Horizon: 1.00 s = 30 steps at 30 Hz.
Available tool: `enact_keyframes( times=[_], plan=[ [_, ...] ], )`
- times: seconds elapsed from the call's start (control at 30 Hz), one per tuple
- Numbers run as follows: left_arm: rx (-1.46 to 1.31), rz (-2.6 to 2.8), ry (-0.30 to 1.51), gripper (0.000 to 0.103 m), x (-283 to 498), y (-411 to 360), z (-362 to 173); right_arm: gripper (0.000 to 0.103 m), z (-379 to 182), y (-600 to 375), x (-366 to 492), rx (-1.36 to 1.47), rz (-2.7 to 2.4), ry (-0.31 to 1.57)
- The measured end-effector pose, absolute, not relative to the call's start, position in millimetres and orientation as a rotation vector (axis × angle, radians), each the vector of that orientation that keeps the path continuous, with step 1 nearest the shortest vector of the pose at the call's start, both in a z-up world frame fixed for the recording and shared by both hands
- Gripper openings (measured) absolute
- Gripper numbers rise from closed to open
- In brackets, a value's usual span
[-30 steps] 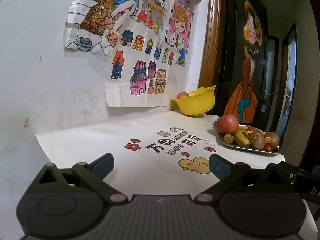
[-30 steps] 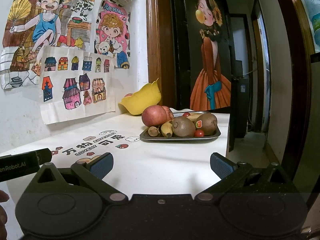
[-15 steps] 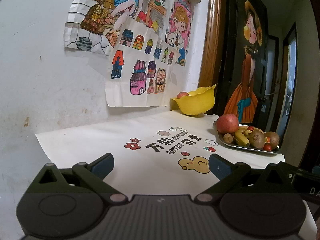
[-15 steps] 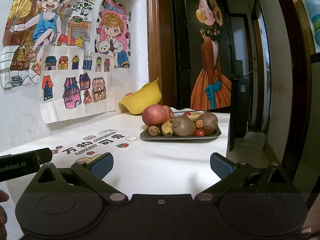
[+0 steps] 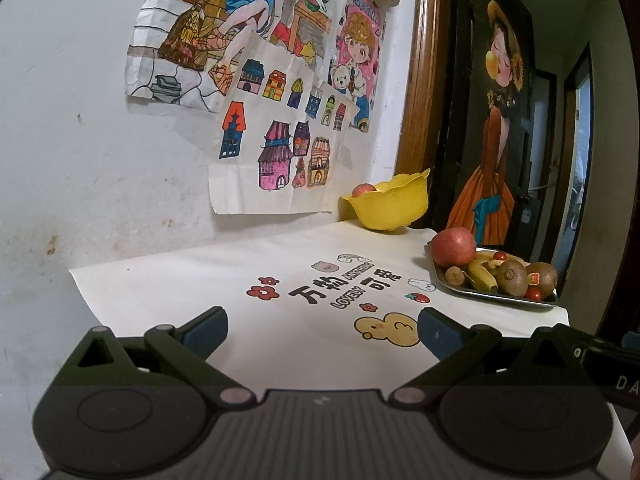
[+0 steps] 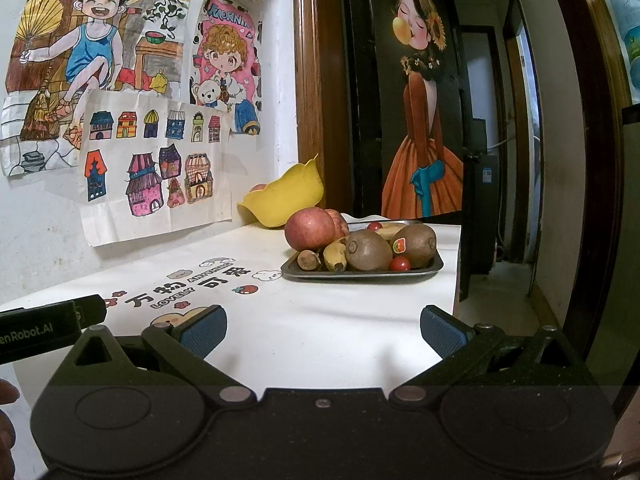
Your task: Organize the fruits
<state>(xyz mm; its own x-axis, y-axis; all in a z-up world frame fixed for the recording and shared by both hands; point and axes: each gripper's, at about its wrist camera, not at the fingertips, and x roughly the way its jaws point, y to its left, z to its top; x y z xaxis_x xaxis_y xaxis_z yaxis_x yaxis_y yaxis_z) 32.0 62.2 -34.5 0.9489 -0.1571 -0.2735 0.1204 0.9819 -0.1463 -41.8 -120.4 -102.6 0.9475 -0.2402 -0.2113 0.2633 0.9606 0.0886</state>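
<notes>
A metal tray on the white table holds a red apple, a second apple behind it, bananas, two kiwis, cherry tomatoes and a small brown fruit. Behind the tray, by the wall, a yellow bowl holds an apple. My right gripper is open, well short of the tray. My left gripper is open over the printed cloth, nothing between its fingers.
The tablecloth carries printed cartoons and characters. Drawings hang on the wall to the left. A dark door with a painted figure stands behind the table. The table's right edge drops to the floor. The left gripper's body shows at left.
The right gripper has drifted slightly towards the tray, whose fruit looks a little larger. The left gripper has barely moved. Both stay open.
</notes>
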Motion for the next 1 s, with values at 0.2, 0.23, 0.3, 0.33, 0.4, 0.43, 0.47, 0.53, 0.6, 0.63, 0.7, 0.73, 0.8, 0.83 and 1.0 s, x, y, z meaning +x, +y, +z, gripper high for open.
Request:
enact_keyframes(
  times=[0.2, 0.23, 0.3, 0.33, 0.4, 0.43, 0.47, 0.53, 0.6, 0.63, 0.7, 0.73, 0.8, 0.83, 1.0],
  plan=[
    [-0.136, -0.144, 0.286, 0.103, 29.3, 60.4, -35.5, 0.102, -104.5, -119.6, -42.3, 0.118, -0.256, 0.204],
    [-0.136, -0.140, 0.290, 0.103, 28.9, 59.8, -35.2, 0.102, -104.2, -119.9, -42.0, 0.117, -0.255, 0.204],
    [-0.137, -0.132, 0.296, 0.103, 29.2, 59.2, -35.1, 0.102, -104.1, -119.3, -42.0, 0.117, -0.256, 0.204],
    [-0.136, -0.128, 0.298, 0.103, 29.3, 59.2, -35.0, 0.102, -104.0, -119.2, -41.9, 0.117, -0.256, 0.205],
    [-0.129, -0.110, 0.306, 0.103, 30.0, 59.2, -34.2, 0.102, -106.4, -117.9, -42.3, 0.117, -0.255, 0.206],
    [-0.123, -0.104, 0.307, 0.103, 30.3, 59.2, -34.0, 0.102, -106.6, -117.5, -42.5, 0.117, -0.255, 0.206],
    [-0.115, -0.098, 0.305, 0.103, 29.9, 58.5, -34.0, 0.102, -106.1, -118.0, -42.2, 0.117, -0.255, 0.206],
    [-0.115, -0.096, 0.305, 0.103, 29.9, 58.7, -33.8, 0.102, -108.6, -115.8, -42.6, 0.118, -0.254, 0.208],
    [-0.116, -0.097, 0.304, 0.103, 29.6, 58.7, -33.8, 0.102, -108.6, -115.4, -42.0, 0.119, -0.254, 0.209],
    [-0.115, -0.097, 0.302, 0.103, 29.6, 58.6, -33.7, 0.102, -108.5, -115.4, -41.9, 0.119, -0.254, 0.209],
    [-0.113, -0.096, 0.300, 0.103, 30.0, 59.0, -33.3, 0.102, -108.1, -115.6, -41.8, 0.119, -0.255, 0.209],
    [-0.114, -0.095, 0.301, 0.103, 29.6, 58.9, -33.3, 0.102, -108.4, -115.0, -42.0, 0.118, -0.255, 0.210],
    [-0.116, -0.096, 0.299, 0.103, 29.3, 59.2, -33.1, 0.102, -108.0, -115.6, -41.6, 0.119, -0.255, 0.209],
    [-0.116, -0.095, 0.299, 0.103, 30.0, 59.4, -32.9, 0.102, -108.3, -115.2, -41.8, 0.119, -0.255, 0.210],
    [-0.125, -0.093, 0.299, 0.103, 29.7, 60.5, -33.0, 0.102, -107.6, -116.1, -41.3, 0.119, -0.256, 0.210]
  ],
)
